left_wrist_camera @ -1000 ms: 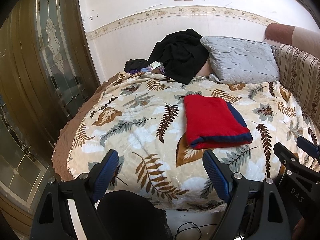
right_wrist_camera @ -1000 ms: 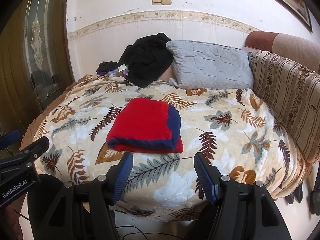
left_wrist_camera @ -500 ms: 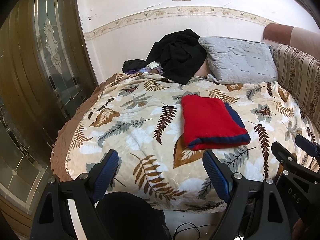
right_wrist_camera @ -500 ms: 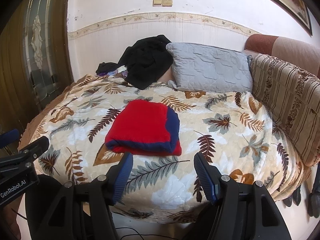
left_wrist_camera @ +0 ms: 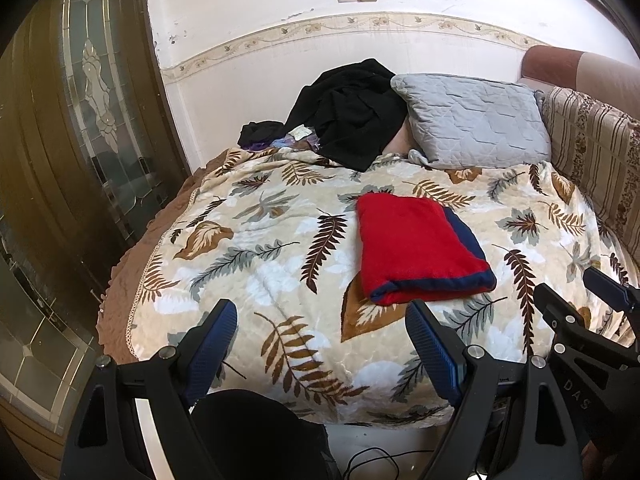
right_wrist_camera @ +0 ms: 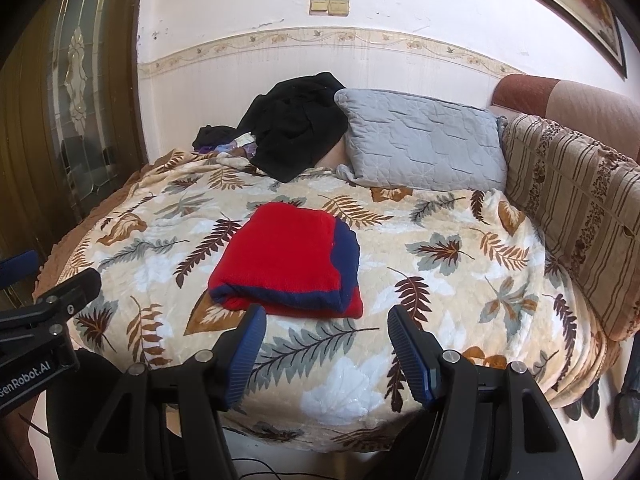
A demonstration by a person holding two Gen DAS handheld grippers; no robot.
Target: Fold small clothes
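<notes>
A red garment with dark blue trim (left_wrist_camera: pixel 416 248) lies folded into a rectangle on the leaf-patterned bedspread (left_wrist_camera: pixel 256 248). It also shows in the right wrist view (right_wrist_camera: pixel 292 260). My left gripper (left_wrist_camera: pixel 320 344) is open and empty, held back over the bed's near edge, short of the garment. My right gripper (right_wrist_camera: pixel 326 344) is open and empty, just in front of the garment's near edge and not touching it. Each gripper shows at the edge of the other's view.
A grey quilted pillow (right_wrist_camera: pixel 420 144) and a heap of black clothes (right_wrist_camera: pixel 296 128) lie at the bed's far side by the wall. A striped cushion (right_wrist_camera: pixel 576 208) lines the right side. A wooden glass-paned door (left_wrist_camera: pixel 92 128) stands to the left. Cables lie on the floor below.
Both grippers have drawn back a little from the bed and risen slightly; the folded garment looks a bit farther away. Both stay open, and the garment has not moved.
</notes>
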